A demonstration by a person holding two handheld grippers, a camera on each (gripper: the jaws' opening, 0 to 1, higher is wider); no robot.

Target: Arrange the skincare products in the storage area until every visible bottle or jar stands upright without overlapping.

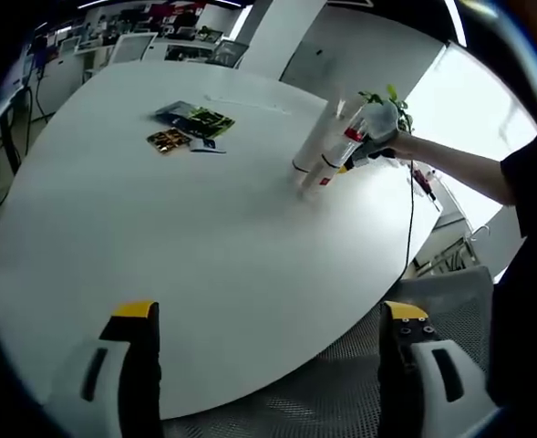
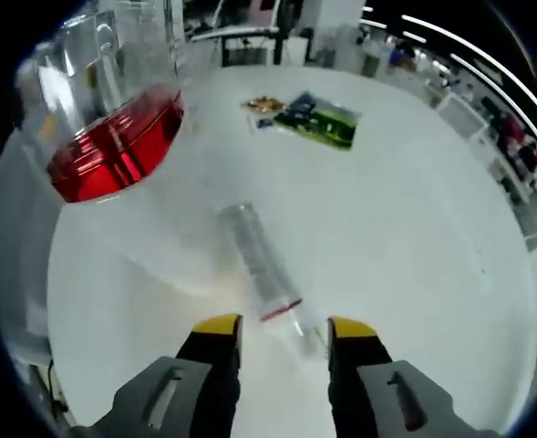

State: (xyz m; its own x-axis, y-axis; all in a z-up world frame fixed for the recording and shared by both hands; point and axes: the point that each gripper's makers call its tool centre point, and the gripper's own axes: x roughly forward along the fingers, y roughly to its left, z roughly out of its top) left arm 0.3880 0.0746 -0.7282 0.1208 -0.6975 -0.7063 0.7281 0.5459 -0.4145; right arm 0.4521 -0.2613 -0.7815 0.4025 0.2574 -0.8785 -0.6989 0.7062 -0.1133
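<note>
A clear tube bottle (image 2: 257, 260) with a thin red band lies flat on the white table (image 2: 414, 274), pointing away from me. Its near end sits between the jaws of my right gripper (image 2: 284, 327), which is open with a gap on both sides of the tube. A large clear jar (image 2: 113, 128) with a red part looms close at the upper left. In the left gripper view the clear containers (image 1: 318, 151) stand far across the table (image 1: 177, 274), with the right gripper (image 1: 370, 137) and a person's arm at them. My left gripper (image 1: 270, 315) is open and holds nothing.
Several flat sachets and packets (image 2: 309, 114) lie farther along the table, also visible as packets (image 1: 191, 126) in the left gripper view. A mesh chair (image 1: 341, 392) stands below the table's near edge. A plant (image 1: 387, 99) and desks sit beyond the table.
</note>
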